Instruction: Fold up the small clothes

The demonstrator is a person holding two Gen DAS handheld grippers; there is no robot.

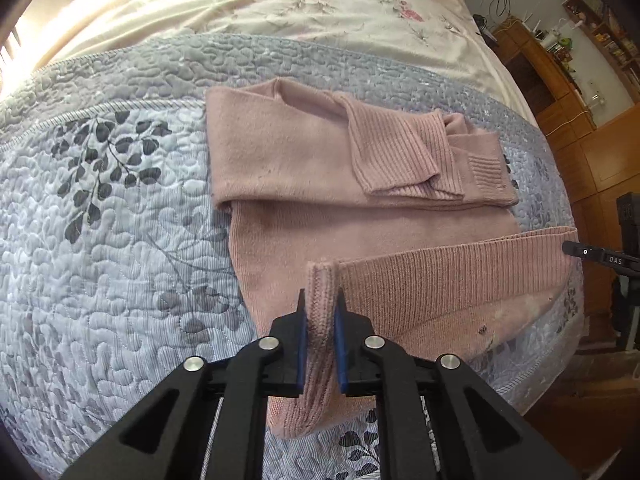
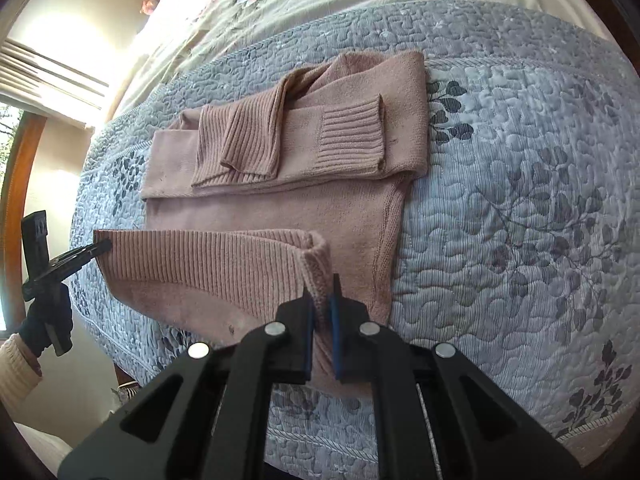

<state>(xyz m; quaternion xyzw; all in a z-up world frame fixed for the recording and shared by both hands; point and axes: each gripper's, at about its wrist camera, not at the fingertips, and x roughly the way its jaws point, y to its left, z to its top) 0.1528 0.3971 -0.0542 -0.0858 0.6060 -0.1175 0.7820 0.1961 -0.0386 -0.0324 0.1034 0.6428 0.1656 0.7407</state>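
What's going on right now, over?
Left gripper and right gripper each shut on the hem of the pink sweater. Sleeves already folded in. Nothing in the way.

Matt pink ribbed-knit sweater (image 1: pixel 304 168) on a glossy stitched quilt (image 1: pixel 120 208); gripper (image 1: pixel 321 308) of matt black plastic.

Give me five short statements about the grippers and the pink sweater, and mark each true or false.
1. The left gripper is shut on the pink sweater's ribbed hem. True.
2. The right gripper is open and holds nothing. False: it pinches the hem's other corner.
3. Both sleeves are folded across the sweater's body. True.
4. The sweater lies on a wooden floor. False: on a grey quilted bedspread.
5. The sweater is blue. False: pink.
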